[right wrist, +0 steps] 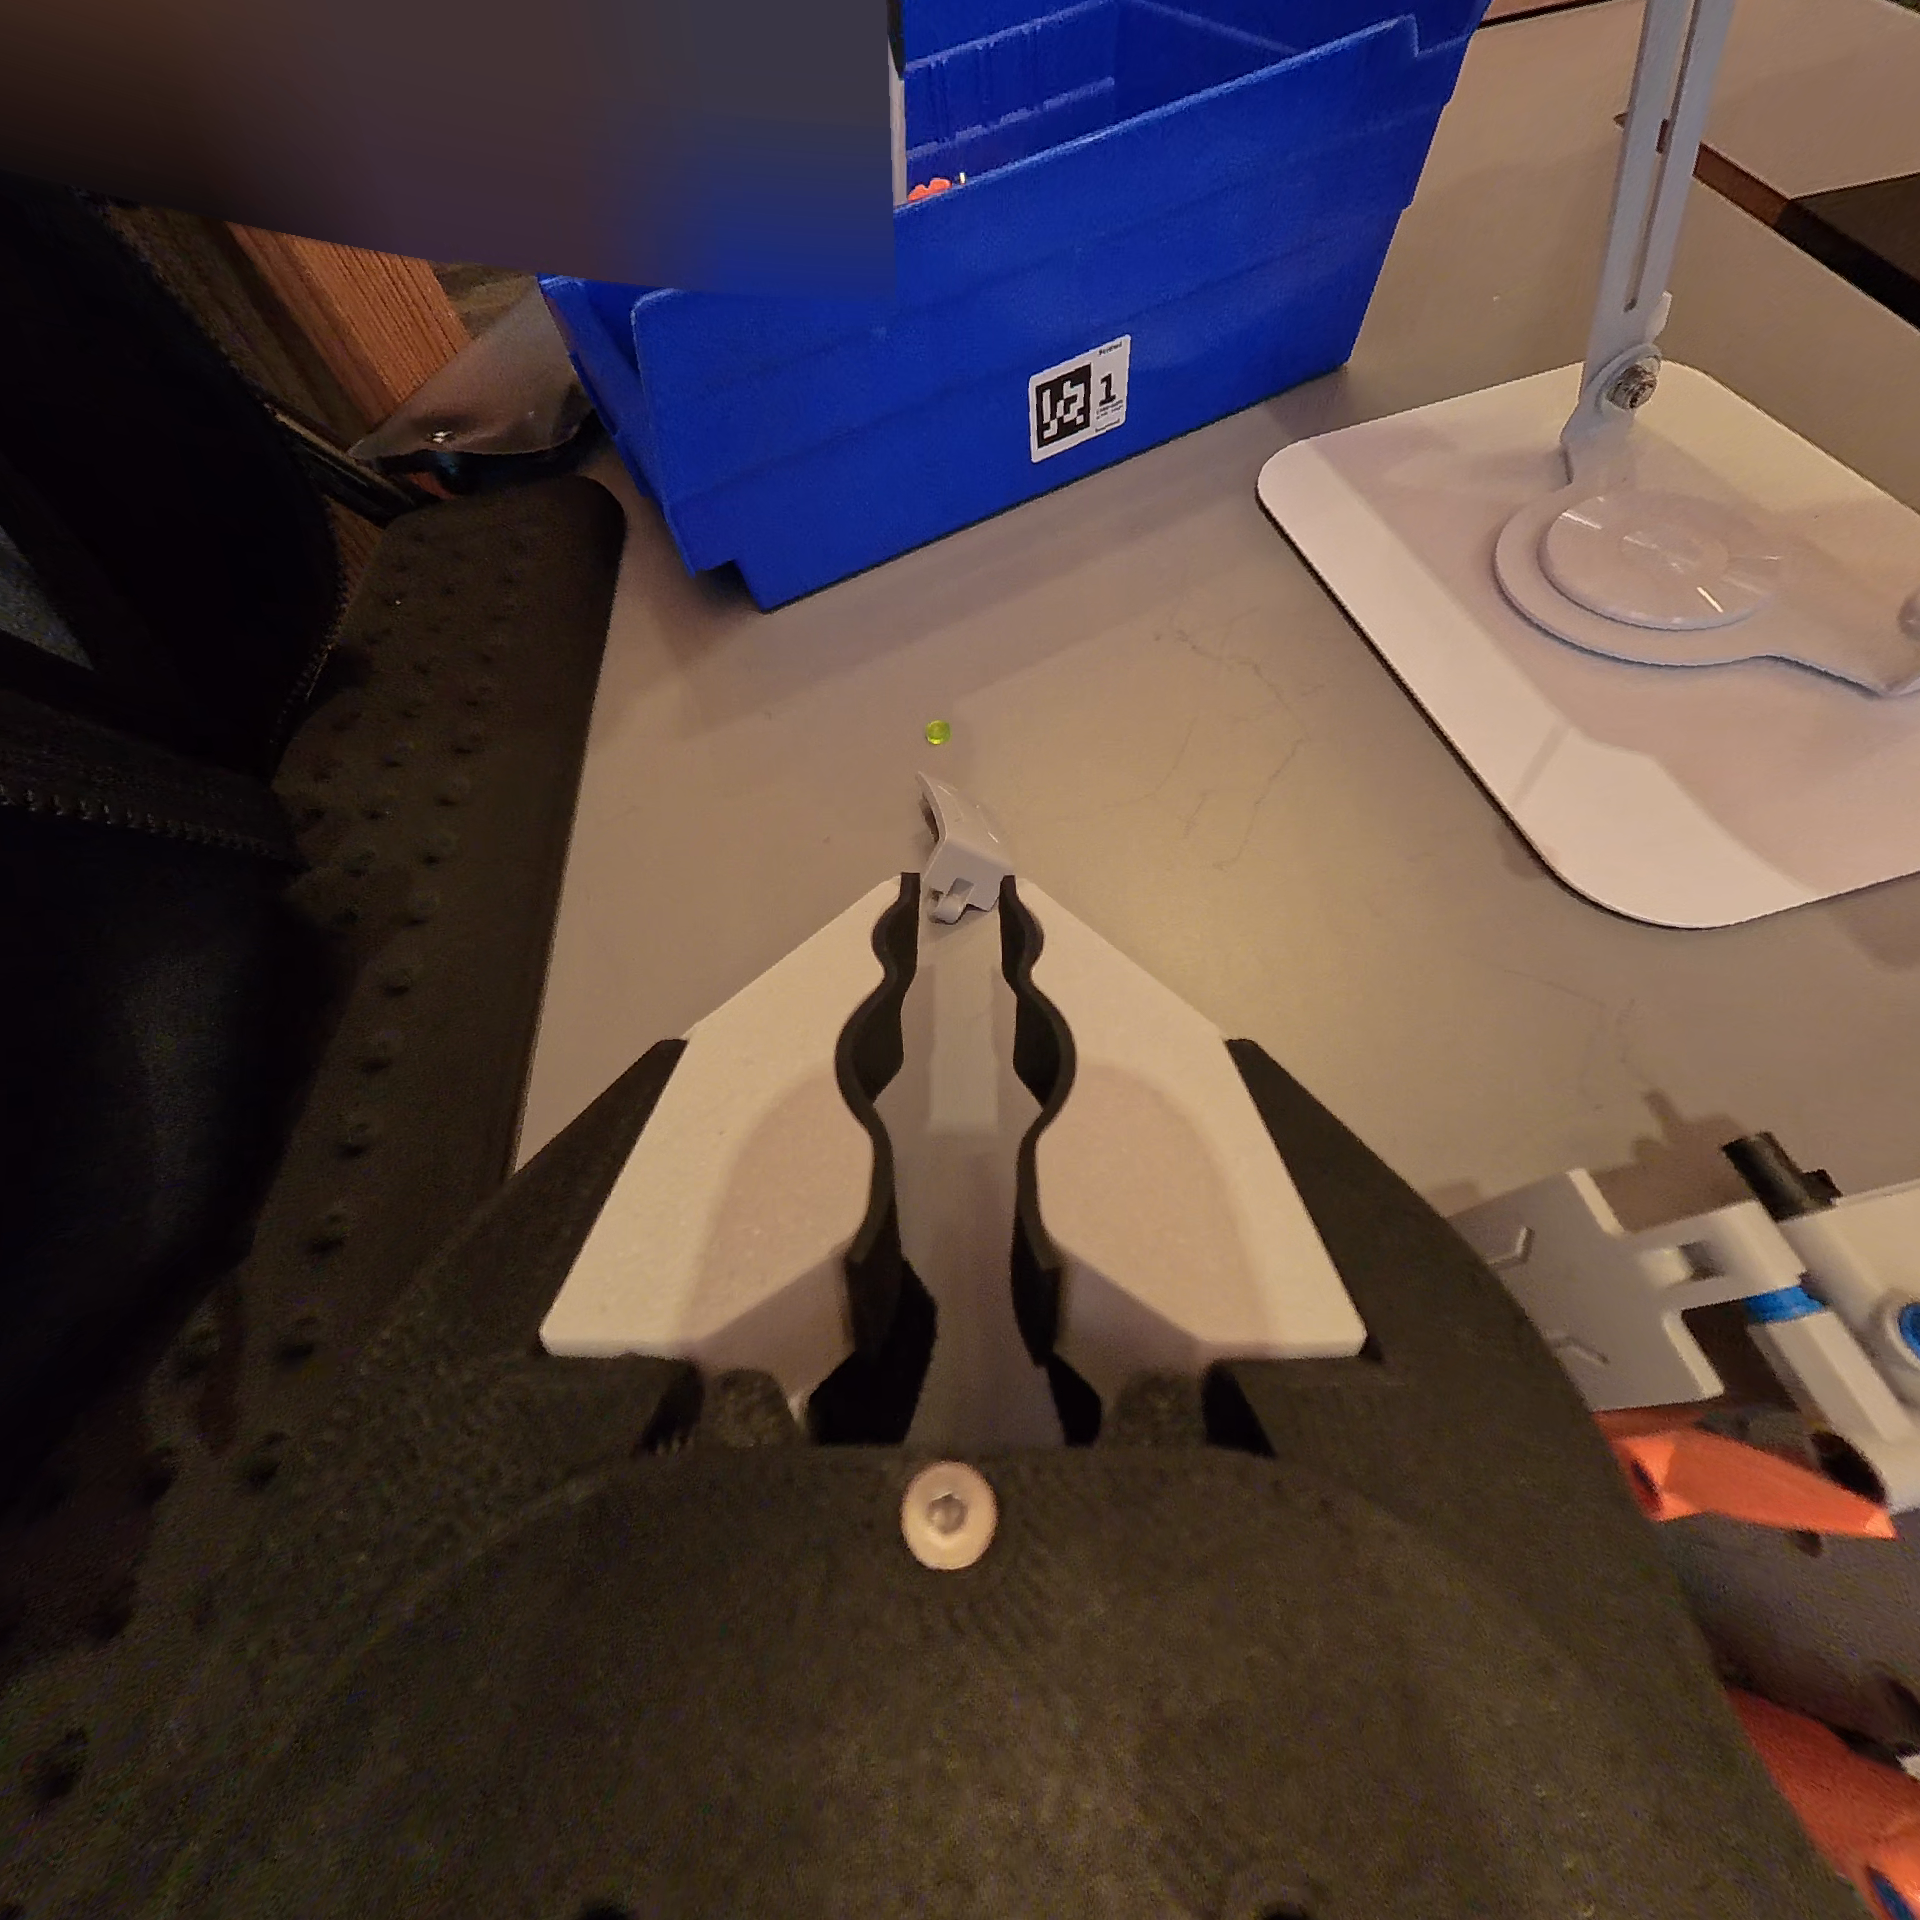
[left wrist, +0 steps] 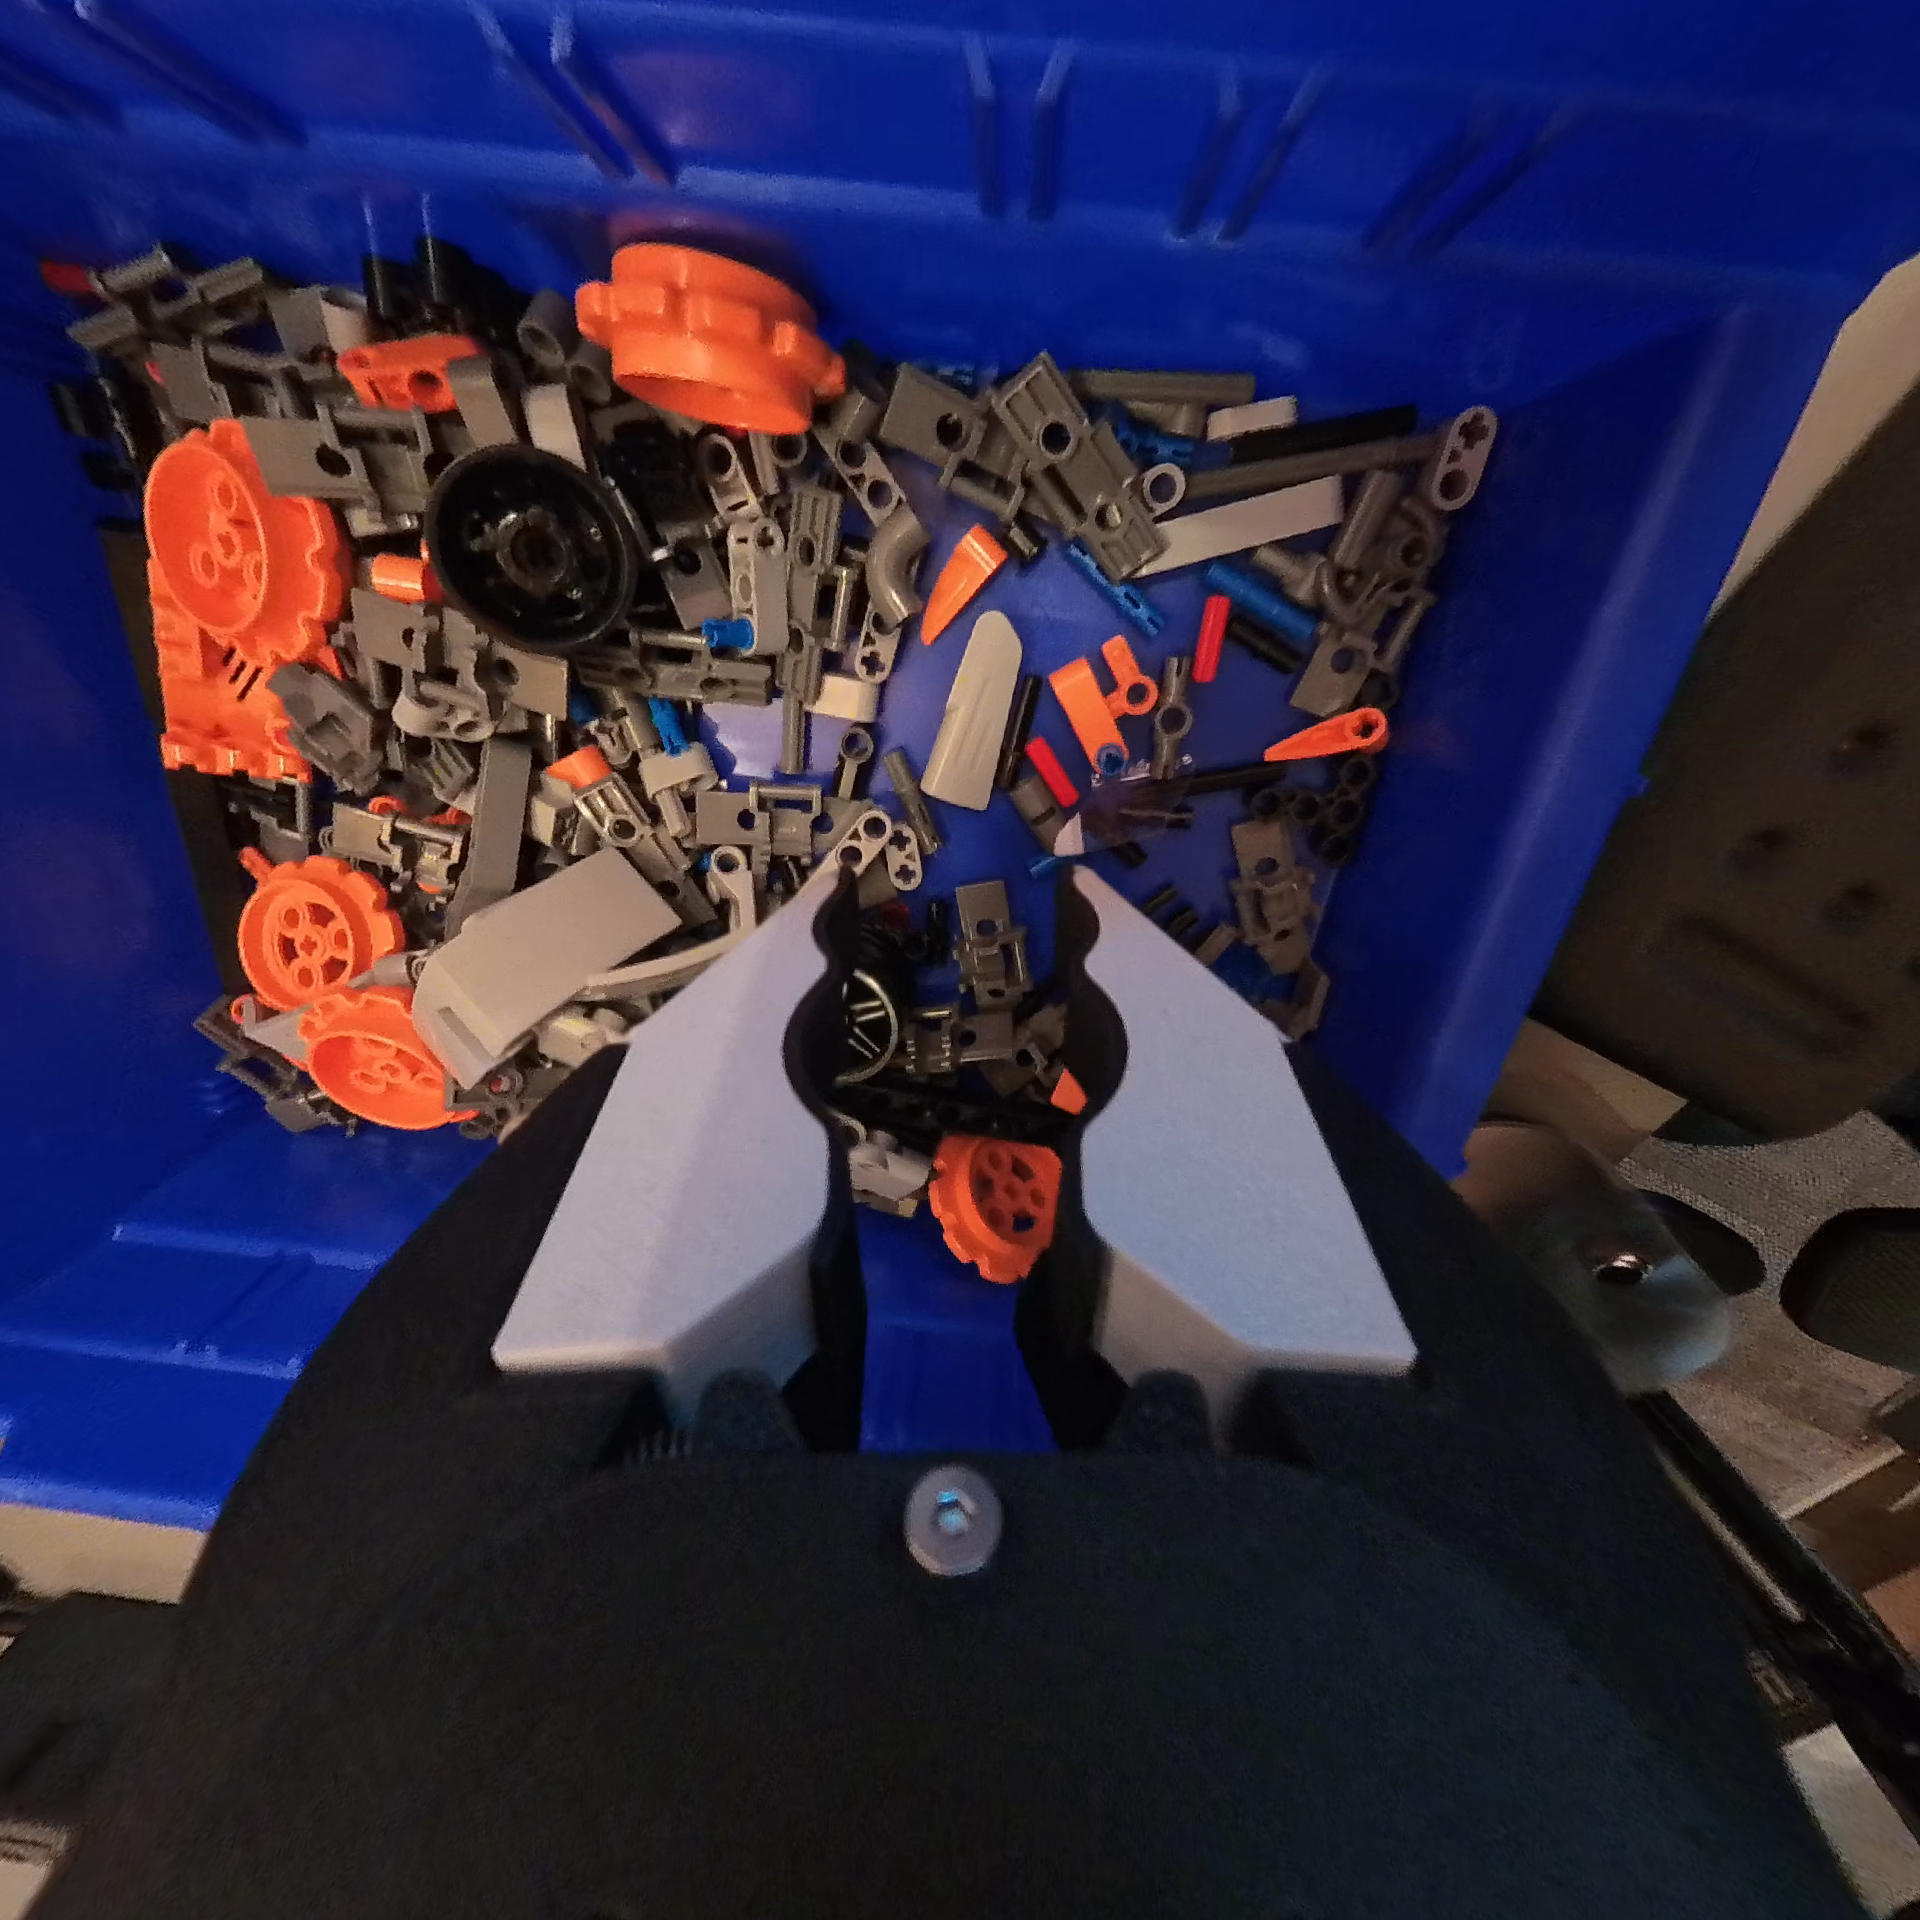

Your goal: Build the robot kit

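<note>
Our left tool (left wrist: 956,883) gapes empty over the bin (left wrist: 1143,156); right tool (right wrist: 956,883) pinches a grey piece (right wrist: 961,831) above the bench (right wrist: 1195,727).

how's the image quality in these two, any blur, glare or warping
Left wrist view: dim, blue bin walls smeared and bowed by the wide lens, brick pile fairly sharp. Right wrist view: sharper, soft sheen on the white stand base, edges warped, a blurred patch top left; small grey piece at the right claw is crisp.
</note>
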A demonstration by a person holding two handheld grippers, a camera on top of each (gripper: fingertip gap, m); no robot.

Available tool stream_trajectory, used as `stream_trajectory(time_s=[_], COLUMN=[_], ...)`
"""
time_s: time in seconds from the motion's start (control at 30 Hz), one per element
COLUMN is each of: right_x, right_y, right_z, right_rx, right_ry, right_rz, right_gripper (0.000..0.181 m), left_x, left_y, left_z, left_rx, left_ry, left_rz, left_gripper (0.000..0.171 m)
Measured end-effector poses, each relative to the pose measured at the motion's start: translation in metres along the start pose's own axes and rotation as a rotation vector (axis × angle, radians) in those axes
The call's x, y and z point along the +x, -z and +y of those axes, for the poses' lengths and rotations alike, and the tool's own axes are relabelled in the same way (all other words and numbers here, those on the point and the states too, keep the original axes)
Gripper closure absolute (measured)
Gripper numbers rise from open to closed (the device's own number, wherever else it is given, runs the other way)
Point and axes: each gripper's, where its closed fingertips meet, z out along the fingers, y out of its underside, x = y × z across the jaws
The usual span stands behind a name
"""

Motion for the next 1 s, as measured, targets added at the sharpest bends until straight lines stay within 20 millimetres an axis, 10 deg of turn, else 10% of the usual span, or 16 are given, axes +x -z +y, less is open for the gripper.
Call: stream_trajectory(time_s=[0.57,1.0], right_x=[-0.001,-0.001], right_y=[0.002,0.002], right_z=[-0.002,-0.002], right_rx=[0.011,0.011], right_ry=[0.004,0.004], right_rz=[0.001,0.000], right_gripper=[0.168,0.168], left_x=[0.012,0.016], left_y=[0.005,-0.011], left_z=[0.013,-0.038], left_rx=[-0.041,0.095], left_ry=[-0.057,0.009], left_rz=[0.037,0.086], left_gripper=[0.126,0.115])
